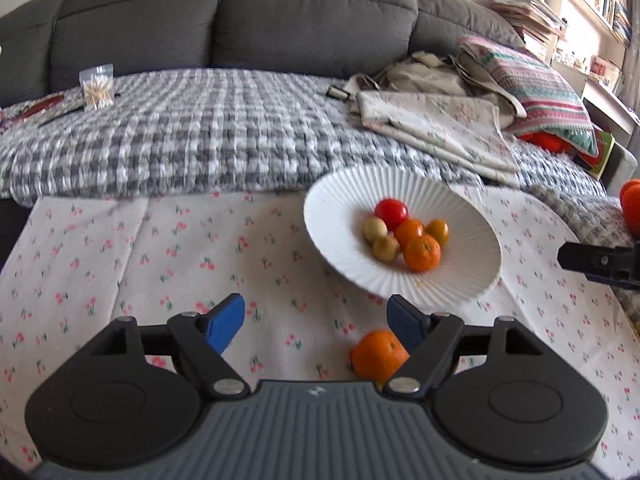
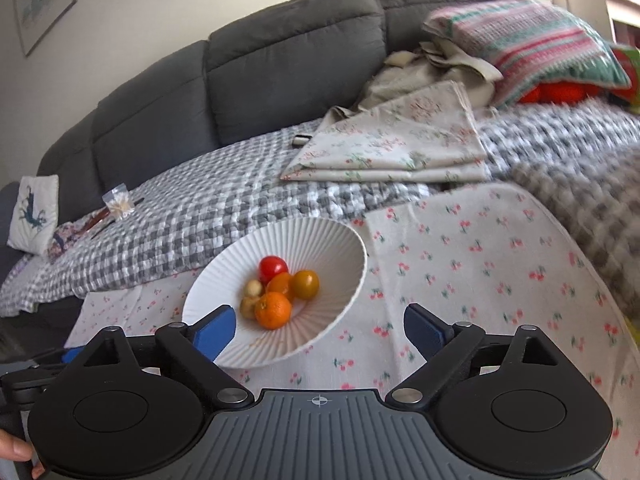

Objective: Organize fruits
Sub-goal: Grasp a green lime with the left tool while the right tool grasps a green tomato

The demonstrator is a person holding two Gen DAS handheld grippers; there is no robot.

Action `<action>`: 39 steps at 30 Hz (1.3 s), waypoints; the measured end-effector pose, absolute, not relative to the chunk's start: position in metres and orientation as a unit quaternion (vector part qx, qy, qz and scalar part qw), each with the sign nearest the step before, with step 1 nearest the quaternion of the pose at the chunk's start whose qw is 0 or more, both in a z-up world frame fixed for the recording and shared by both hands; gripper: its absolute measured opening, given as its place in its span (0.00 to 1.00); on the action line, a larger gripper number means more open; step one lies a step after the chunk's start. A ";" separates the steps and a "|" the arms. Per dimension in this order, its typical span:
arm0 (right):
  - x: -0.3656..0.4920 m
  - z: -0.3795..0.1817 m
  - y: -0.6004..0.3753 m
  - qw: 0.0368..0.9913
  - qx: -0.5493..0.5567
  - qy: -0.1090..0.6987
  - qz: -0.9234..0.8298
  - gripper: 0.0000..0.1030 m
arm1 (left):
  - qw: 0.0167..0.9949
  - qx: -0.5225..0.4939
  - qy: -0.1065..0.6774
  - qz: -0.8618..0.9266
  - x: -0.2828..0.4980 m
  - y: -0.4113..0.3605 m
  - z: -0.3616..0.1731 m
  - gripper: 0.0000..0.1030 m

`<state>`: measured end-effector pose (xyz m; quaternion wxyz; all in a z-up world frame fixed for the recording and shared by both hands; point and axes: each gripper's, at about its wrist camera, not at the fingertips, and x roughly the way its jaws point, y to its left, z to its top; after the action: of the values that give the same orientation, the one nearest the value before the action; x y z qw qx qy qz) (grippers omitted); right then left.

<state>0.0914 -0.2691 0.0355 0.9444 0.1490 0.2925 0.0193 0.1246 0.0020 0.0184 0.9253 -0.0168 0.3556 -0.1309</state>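
My left gripper [image 1: 316, 322] is spread wide, its blue fingers [image 1: 224, 322] well apart and holding nothing. Just beside its right finger, near the body of the tool, an orange [image 1: 378, 356] lies loose on the cherry-print cloth [image 1: 120, 264]; the finger looks to be right at the fruit's edge, but I cannot tell whether it touches. My right gripper [image 2: 320, 328] is also wide open and empty, hovering over the same cloth with its left finger in front of the near rim of the white ribbed bowl [image 2: 224, 276].

Farther on, in the left view the bowl [image 1: 340, 204] sits right of centre on the cloth. In it lie a mandarin [image 1: 422, 254] nearest me, two small pale yellow fruits [image 1: 380, 240] to its left, an orange tomato [image 1: 409, 231] and a yellow-orange tomato [image 1: 438, 231] behind it, and a red tomato [image 1: 391, 211] farthest back. All six are clustered together, touching or nearly so.

At the far right edge of the left view my other tool's black finger [image 1: 596, 262] pokes in.

Beyond the cloth a grey checked blanket [image 1: 200, 140] covers the seat of a dark grey sofa [image 1: 240, 12]. On it lie a clear bag of cotton swabs [image 1: 97, 87] at far left, and folded floral fabric [image 1: 436, 128] and a striped cushion [image 1: 536, 84] at far right.
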 end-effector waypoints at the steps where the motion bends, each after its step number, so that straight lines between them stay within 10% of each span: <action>1: 0.089 0.035 -0.269 0.944 0.149 0.294 0.018 0.90 | 0.924 -0.016 0.360 -0.132 0.122 0.001 0.017 0.76; 15: 0.063 0.029 -0.258 0.931 0.166 0.325 0.013 0.90 | 0.904 0.045 0.392 -0.165 0.095 -0.033 -0.009 0.72; 30: 0.067 0.023 -0.251 0.928 0.156 0.337 0.021 0.90 | 0.895 0.081 0.401 -0.177 0.102 -0.049 -0.034 0.33; 39: 0.073 0.013 -0.246 0.922 0.154 0.353 0.036 0.90 | 0.894 0.066 0.411 -0.165 0.102 -0.038 -0.023 0.32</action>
<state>0.0730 -0.2457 0.0127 0.9220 0.1543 0.3533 0.0357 0.1025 -0.0376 -0.0233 0.8942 0.0657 0.4110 -0.1649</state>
